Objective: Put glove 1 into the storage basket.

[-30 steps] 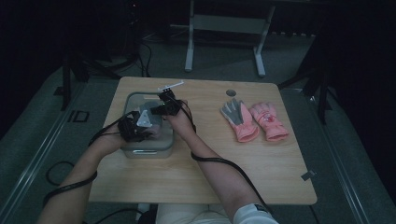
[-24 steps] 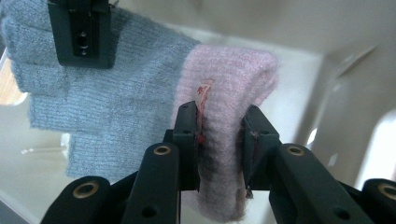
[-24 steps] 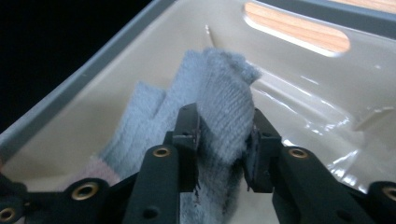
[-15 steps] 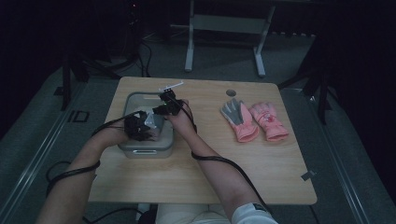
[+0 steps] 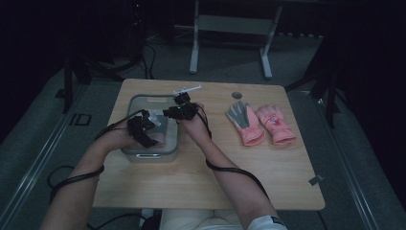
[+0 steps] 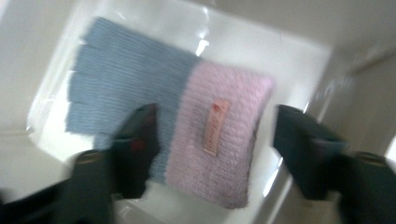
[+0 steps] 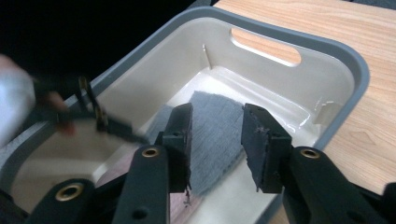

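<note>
From the high view we look forward and down over the whole table [image 5: 201, 182], from well back. Each gripper view rides close above the bin [image 5: 143, 155]: the left one stares steeply onto its floor, the right one slants across toward the handle slot. All three views share the bin's [image 7: 345, 60] inside.

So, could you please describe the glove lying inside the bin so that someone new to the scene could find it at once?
On the left half of the wooden table stands a grey-rimmed plastic bin with handle slots. Flat on its floor lies a knitted glove, under the left gripper. Unlike the two pink gloves out on the tabletop to the right, it is half blue, half pale pink, with a small label on the pink part.
</note>
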Motion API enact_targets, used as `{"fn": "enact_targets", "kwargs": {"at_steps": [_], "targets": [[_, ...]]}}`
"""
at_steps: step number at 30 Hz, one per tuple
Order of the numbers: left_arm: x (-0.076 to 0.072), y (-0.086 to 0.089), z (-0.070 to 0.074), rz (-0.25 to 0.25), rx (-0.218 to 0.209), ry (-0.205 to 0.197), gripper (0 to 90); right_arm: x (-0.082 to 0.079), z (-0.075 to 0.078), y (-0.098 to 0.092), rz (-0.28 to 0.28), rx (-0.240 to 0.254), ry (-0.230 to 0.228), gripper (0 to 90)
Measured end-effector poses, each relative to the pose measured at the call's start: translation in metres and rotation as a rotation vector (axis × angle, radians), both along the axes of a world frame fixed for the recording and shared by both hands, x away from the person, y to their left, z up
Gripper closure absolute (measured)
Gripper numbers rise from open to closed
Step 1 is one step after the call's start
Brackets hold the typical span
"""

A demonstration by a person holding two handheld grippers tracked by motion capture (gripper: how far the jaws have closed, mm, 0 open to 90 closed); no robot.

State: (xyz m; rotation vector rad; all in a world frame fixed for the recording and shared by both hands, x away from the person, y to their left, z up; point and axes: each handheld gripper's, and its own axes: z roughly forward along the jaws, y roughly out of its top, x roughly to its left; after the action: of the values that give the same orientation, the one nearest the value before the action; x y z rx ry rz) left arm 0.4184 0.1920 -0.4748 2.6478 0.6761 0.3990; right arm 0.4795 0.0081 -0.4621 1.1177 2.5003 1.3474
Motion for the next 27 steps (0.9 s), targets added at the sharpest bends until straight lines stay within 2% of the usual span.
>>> {"fn": "enact_targets", "kwargs": {"at_steps": [1, 2, 3, 4, 5, 6, 7, 9, 10, 11, 12, 13, 14, 15, 16, 17, 18, 19, 21, 24, 25, 26, 27], "targets": [[-0.003, 0.001, 0.007, 0.027, -0.036, -0.012, 17.4, -0.004, 0.003, -0.005, 0.011, -0.002, -0.010, 62.1], [-0.003, 0.001, 0.007, 0.027, -0.036, -0.012, 16.9, -0.006, 0.005, -0.007, 0.019, 0.000, -0.010, 62.1], [-0.006, -0.002, 0.014, 0.033, -0.058, -0.004, 16.0, -0.007, 0.006, -0.010, 0.025, 0.008, -0.006, 63.0], [-0.008, -0.004, 0.018, 0.041, -0.063, -0.011, 14.1, -0.009, 0.007, -0.013, 0.031, 0.011, -0.010, 62.8], [-0.010, -0.006, 0.021, 0.043, -0.088, -0.018, 13.8, -0.010, 0.008, -0.015, 0.039, 0.007, -0.016, 61.6], [-0.010, -0.006, 0.021, 0.043, -0.088, -0.018, 13.0, -0.010, 0.008, -0.015, 0.039, 0.007, -0.016, 61.6], [-0.012, -0.009, 0.025, 0.052, -0.117, -0.013, 10.2, -0.013, 0.010, -0.019, 0.061, 0.002, 0.006, 59.1], [-0.015, -0.013, 0.028, 0.057, -0.142, -0.005, 7.6, -0.017, 0.012, -0.022, 0.080, -0.019, -0.025, 53.7], [-0.015, -0.013, 0.028, 0.057, -0.142, -0.005, 6.8, -0.017, 0.012, -0.022, 0.080, -0.019, -0.025, 53.7], [-0.016, -0.014, 0.030, 0.059, -0.154, -0.011, 6.8, -0.021, 0.016, -0.026, 0.096, -0.029, -0.054, 47.9], [-0.018, -0.017, 0.033, 0.069, -0.199, 0.003, 6.8, -0.023, 0.018, -0.029, 0.102, -0.020, -0.059, 45.3], [-0.019, -0.018, 0.035, 0.069, -0.218, 0.003, 7.4, -0.025, 0.020, -0.031, 0.104, -0.019, -0.068, 42.4], [-0.021, -0.020, 0.036, 0.069, -0.225, 0.007, 7.6, -0.026, 0.022, -0.034, 0.107, -0.018, -0.073, 38.4], [-0.021, -0.020, 0.036, 0.069, -0.225, 0.007, 7.9, -0.026, 0.022, -0.034, 0.107, -0.018, -0.073, 38.4], [-0.025, -0.025, 0.040, 0.052, -0.236, 0.013, 8.0, -0.027, 0.025, -0.041, 0.113, -0.008, -0.049, 30.6], [-0.025, -0.025, 0.040, 0.052, -0.236, 0.013, 8.0, -0.028, 0.026, -0.043, 0.116, 0.003, -0.046, 26.2], [-0.029, -0.030, 0.044, 0.044, -0.229, -0.005, 8.1, -0.029, 0.028, -0.047, 0.134, 0.006, -0.054, 21.9], [-0.029, -0.030, 0.044, 0.044, -0.229, -0.005, 8.5, -0.029, 0.028, -0.047, 0.134, 0.006, -0.054, 21.9], [-0.034, -0.040, 0.048, 0.033, -0.218, -0.005, 8.2, -0.033, 0.029, -0.054, 0.142, -0.003, -0.072, 15.4], [-0.038, -0.046, 0.051, 0.031, -0.226, -0.013, 4.5, -0.035, 0.029, -0.059, 0.137, -0.015, -0.084, 14.1], [-0.039, -0.051, 0.052, 0.025, -0.239, -0.001, 1.1, -0.040, 0.029, -0.065, 0.131, -0.061, -0.131, 13.8], [-0.042, -0.059, 0.053, 0.009, -0.232, -0.017, 1.0, -0.042, 0.029, -0.067, 0.139, -0.064, -0.140, 13.7], [-0.043, -0.064, 0.054, -0.006, -0.228, 0.001, 0.9, -0.044, 0.029, -0.070, 0.141, -0.062, -0.145, 13.8]]}}
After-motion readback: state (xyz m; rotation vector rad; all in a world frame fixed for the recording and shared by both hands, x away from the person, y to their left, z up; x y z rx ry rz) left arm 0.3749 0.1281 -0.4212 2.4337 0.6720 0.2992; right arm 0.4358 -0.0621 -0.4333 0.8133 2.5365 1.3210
